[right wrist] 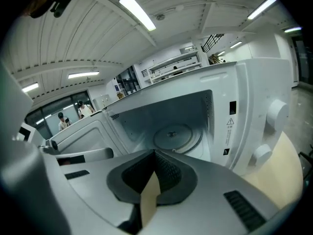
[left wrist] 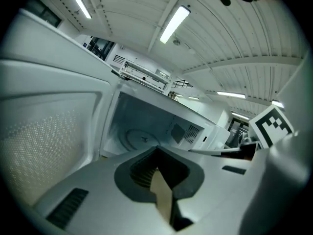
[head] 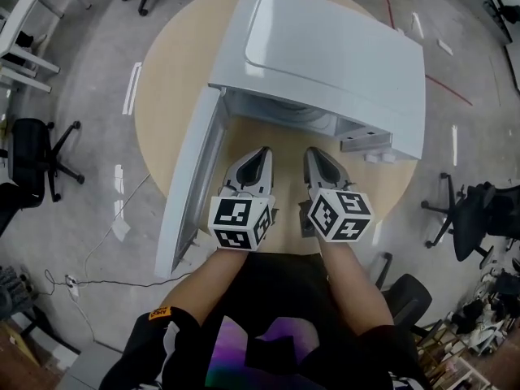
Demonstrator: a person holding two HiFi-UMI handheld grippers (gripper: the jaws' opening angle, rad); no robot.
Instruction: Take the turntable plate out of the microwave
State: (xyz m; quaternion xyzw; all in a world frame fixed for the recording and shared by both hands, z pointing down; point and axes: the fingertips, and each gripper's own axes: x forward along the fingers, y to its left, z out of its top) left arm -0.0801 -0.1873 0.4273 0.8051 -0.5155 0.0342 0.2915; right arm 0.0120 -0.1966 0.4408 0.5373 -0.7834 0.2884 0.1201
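Observation:
A white microwave stands on a round wooden table with its door swung open to the left. The glass turntable plate lies flat on the cavity floor. My left gripper and right gripper hover side by side just outside the opening, pointing into it. Each has its jaws closed tip to tip with nothing between them. Neither touches the plate.
The microwave's control knobs sit right of the cavity. Office chairs stand around the table and a cable runs across the floor. People stand far off in the right gripper view.

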